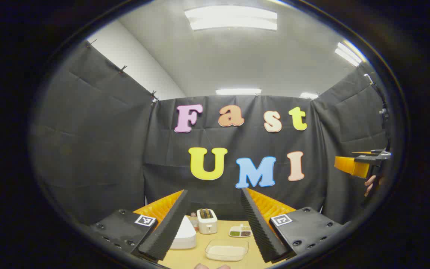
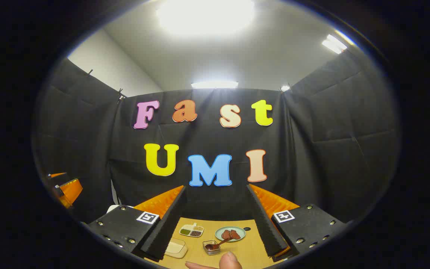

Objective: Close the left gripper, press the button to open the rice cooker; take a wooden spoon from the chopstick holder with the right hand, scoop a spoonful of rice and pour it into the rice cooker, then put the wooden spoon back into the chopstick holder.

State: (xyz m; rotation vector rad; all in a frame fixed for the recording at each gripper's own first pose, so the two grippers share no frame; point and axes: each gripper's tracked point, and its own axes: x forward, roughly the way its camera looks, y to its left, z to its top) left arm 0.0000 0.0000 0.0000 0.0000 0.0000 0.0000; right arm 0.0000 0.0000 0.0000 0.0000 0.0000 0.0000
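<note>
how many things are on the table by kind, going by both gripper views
rice cooker: 1
toaster: 1
bottle: 1
divided dish: 1
clear tray of rice: 1
green plate: 1
small clear holder with spoon: 1
Total: 7

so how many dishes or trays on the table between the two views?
4. A clear rice tray near the front, a divided dish behind it, a green plate further right, and a small clear container holding a spoon. More may be hidden behind the fingers.
</note>
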